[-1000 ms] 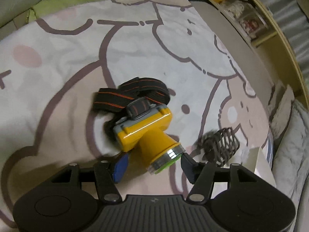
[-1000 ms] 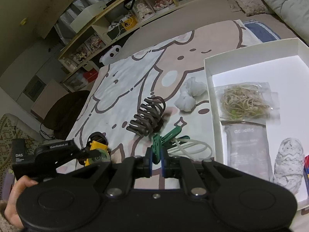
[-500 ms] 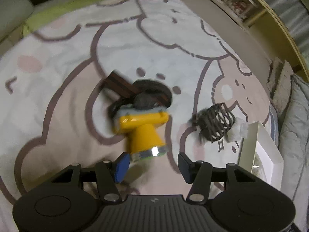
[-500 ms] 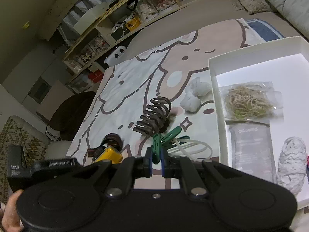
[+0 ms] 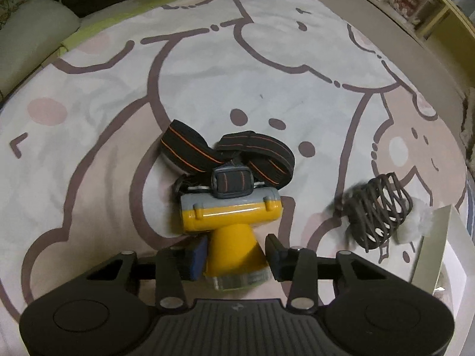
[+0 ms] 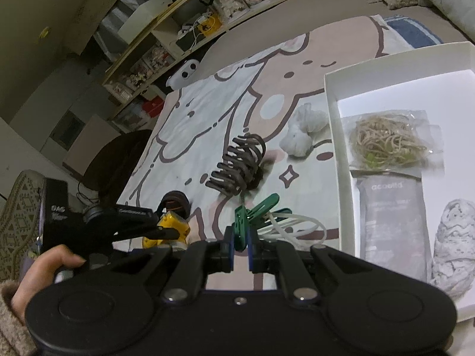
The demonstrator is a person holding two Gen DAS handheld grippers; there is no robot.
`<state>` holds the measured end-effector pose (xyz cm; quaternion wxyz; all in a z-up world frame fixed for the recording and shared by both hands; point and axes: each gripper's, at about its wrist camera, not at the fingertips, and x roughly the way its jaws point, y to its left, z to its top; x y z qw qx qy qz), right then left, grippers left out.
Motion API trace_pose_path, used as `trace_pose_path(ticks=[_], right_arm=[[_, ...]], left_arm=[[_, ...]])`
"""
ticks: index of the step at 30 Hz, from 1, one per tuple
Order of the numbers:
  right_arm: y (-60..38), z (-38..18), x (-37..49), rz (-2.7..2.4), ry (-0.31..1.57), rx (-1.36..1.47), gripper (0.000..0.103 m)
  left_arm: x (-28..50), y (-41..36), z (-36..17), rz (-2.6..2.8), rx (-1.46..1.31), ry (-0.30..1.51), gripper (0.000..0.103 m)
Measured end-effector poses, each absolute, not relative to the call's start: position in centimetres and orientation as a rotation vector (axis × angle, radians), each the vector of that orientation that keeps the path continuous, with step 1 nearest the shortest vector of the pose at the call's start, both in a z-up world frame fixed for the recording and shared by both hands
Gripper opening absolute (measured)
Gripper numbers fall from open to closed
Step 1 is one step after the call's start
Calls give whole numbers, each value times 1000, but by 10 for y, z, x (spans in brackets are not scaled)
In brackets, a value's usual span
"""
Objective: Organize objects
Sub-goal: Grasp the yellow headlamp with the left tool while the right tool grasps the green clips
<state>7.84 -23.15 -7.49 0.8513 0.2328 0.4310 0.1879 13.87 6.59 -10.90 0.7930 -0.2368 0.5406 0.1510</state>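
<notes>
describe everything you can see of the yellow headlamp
The yellow headlamp looks like glossy plastic: a grey-topped barrel body, a cone flaring to a clear-rimmed lens, and a black elastic strap with orange stripes bunched behind it. It lies on the cartoon-print blanket, lens toward the camera. The left gripper is closing around the cone, its blue pads at either side.

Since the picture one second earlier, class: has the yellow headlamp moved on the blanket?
Yes. The yellow headlamp has swung round and slid away from the brown hair claw clip, which lies in place; its lens now points between the closing left claw.
</notes>
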Motion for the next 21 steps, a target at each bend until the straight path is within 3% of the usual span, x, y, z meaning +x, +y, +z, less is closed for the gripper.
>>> trace_pose_path(ticks=[7,10,11,12,19,21], right_arm=[[-233,-71,77,395,882,465,9],[-235,-66,78,387,863,457,9],[-236,-65,78,384,856,452,9],[-237,-63,78,381,850,449,9],[-241,-60,77,372,840,451,9],[-241,-60,77,373,840,451,9]], left_arm=[[131,60,-80,252,-403,1073,39],[127,60,-64,213,-386,1037,31],[125,59,-59,201,-370,1020,6],[123,57,-53,186,-354,1000,0],[124,54,-50,136,-385,1100,5],[121,51,-54,155,-379,1139,30]])
